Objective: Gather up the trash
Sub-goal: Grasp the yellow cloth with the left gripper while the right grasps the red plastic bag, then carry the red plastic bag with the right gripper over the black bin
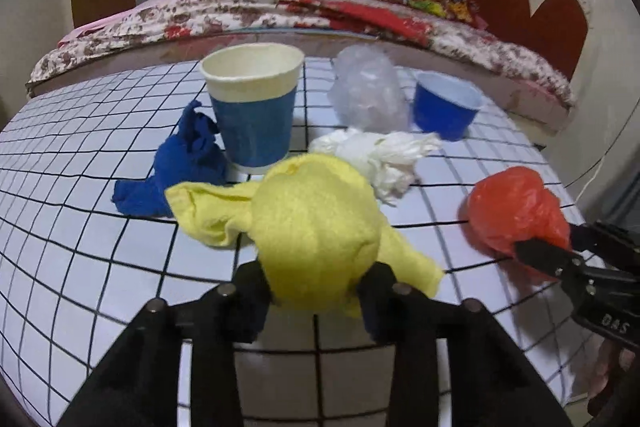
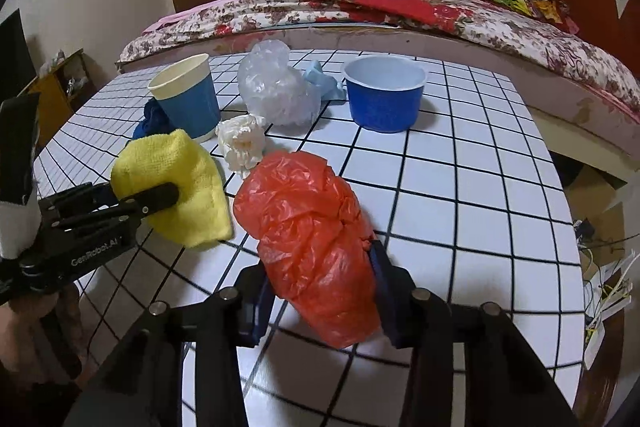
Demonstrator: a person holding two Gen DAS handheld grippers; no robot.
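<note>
Left claw [image 1: 316, 287] clamped on yellow cloth [image 1: 316, 223], right claw [image 2: 320, 291] clamped on red plastic bag [image 2: 316, 239] — both wads gripped low over the counter [image 2: 460, 187], probably for carrying off together; cups and scraps waiting behind.

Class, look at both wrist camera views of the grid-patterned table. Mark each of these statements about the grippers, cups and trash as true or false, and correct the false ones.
1. The left gripper has its jaws closed on the crumpled yellow cloth. True.
2. The right gripper holds the crumpled white tissue. False: it grips the crumpled red plastic bag; the tissue lies loose on the table.
3. The tall blue paper cup with a cream rim stands upright. True.
4. The short blue plastic bowl lies tipped on its side. False: it stands upright, opening upward.
5. The dark blue cloth lies beside the tall cup. True.
</note>
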